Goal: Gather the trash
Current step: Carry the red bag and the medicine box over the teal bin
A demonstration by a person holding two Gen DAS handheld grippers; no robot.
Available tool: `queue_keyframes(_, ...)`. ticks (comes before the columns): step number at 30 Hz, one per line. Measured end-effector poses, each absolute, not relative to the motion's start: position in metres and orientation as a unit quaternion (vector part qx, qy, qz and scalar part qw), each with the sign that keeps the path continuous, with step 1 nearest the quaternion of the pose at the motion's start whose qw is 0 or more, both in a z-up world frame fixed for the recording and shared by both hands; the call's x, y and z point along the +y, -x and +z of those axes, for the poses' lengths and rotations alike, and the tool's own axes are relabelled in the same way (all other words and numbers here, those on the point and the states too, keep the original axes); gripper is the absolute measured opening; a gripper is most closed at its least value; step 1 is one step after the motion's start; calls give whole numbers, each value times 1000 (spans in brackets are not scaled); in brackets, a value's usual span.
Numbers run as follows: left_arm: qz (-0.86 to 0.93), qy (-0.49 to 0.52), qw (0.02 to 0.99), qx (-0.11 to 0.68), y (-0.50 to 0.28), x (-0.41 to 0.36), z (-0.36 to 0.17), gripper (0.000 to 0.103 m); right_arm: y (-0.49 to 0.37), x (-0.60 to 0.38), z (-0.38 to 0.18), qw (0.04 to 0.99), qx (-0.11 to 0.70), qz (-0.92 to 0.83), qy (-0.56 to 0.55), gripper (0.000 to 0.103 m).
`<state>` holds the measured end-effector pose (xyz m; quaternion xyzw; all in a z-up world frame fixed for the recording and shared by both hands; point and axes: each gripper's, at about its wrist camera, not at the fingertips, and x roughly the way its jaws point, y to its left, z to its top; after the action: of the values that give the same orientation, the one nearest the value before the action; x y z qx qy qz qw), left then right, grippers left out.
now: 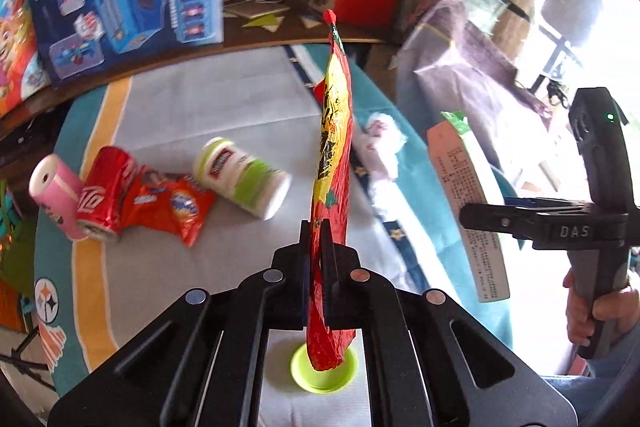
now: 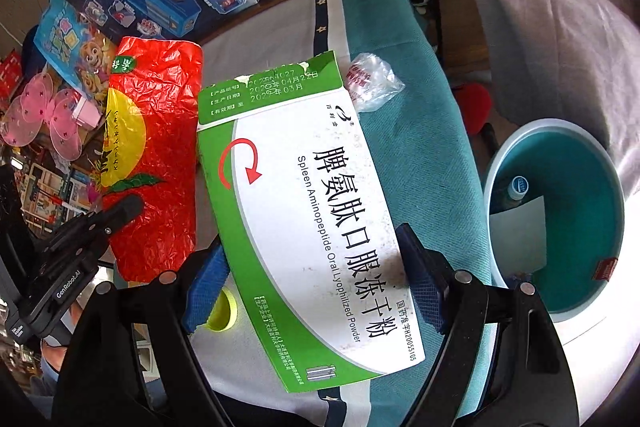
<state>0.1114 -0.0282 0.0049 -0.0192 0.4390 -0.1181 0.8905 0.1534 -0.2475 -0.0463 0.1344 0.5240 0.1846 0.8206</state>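
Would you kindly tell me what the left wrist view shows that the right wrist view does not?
Only the left wrist view shows the red soda can, the pink cylinder and the white-and-green tub lying on the cloth. Only the right wrist view shows the round teal bin. Both show the crinkled red-and-yellow wrapper pinched in the left gripper and the green-and-white medicine box held by the right gripper.

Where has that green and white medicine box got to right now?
The medicine box is held up between the right gripper's fingers, above the teal cloth. The red wrapper is on its left and the round bin on its right.
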Motion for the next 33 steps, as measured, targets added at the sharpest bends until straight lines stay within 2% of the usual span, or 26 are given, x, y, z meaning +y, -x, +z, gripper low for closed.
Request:
queue_keyframes(17, -249, -49, 854, 454, -136, -177, 8, 5, -107, -422, -39, 852, 461, 58, -244, 76)
queue_keyframes(33, -313, -102, 774, 541, -162, -302, -63, 5, -99, -502, -97, 821, 483, 6, -305, 76)
